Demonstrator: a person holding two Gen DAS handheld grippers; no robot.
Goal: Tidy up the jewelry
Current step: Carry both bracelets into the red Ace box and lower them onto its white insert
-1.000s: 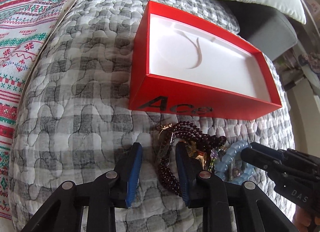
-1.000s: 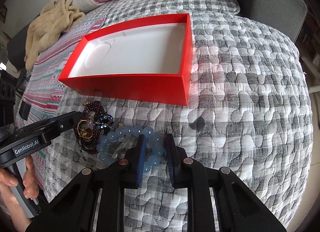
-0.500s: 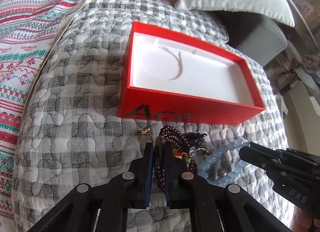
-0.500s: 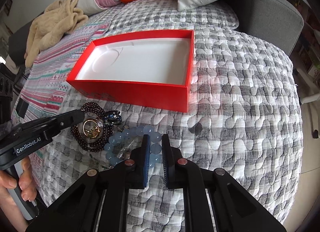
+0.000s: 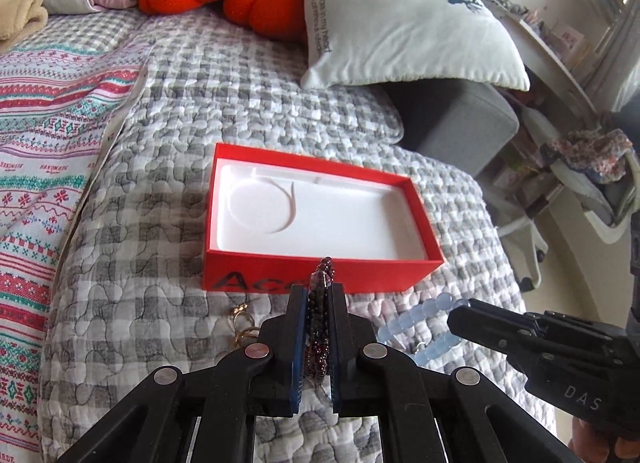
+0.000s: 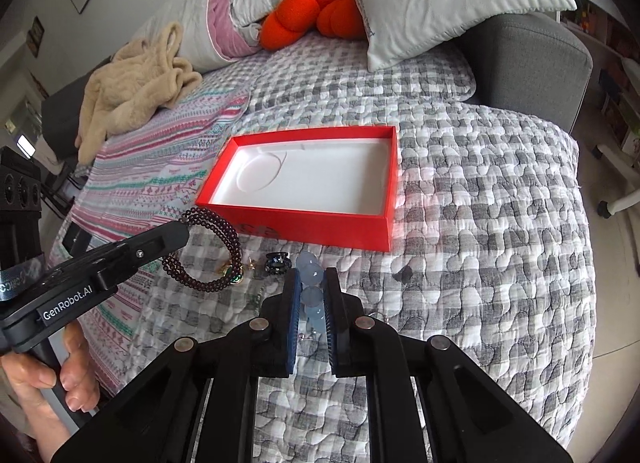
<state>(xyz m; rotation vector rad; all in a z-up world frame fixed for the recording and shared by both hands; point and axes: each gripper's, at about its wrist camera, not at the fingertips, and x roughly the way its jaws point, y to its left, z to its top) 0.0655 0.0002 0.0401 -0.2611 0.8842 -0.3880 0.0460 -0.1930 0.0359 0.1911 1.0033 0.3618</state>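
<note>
Jewelry bound for a red gift box [image 5: 320, 275] rides in two sets of handheld tongs above a grey-checked quilted bed [image 6: 480, 263]. The left tongs [image 5: 319, 303] are pinched nearly closed on a dark garnet-coloured bead bracelet [image 5: 320, 303], whose wrapped strands hang in a loose loop below the tips in the right wrist view [image 6: 216, 247]. The right tongs [image 6: 311, 287] are clamped on a pale blue bead bracelet [image 6: 310, 291], part of its loop trailing toward the quilt [image 5: 420, 315]. The box sits open just beyond both, its white moulded insert [image 6: 320, 171] bare.

Left on the quilt near the box front are a gold-toned piece [image 5: 242, 319], a small dark ring-like item [image 6: 277, 262] and a gold-and-green piece [image 6: 232, 273]; what each is cannot be made out.

The risk from here appears to lie in the hanging loops: either could catch the box's near wall on the way over and drag it or slip free of the tongs. Round beads held by only a few points may also roll out, and the two tongs, working close together, could tangle their strands.
</note>
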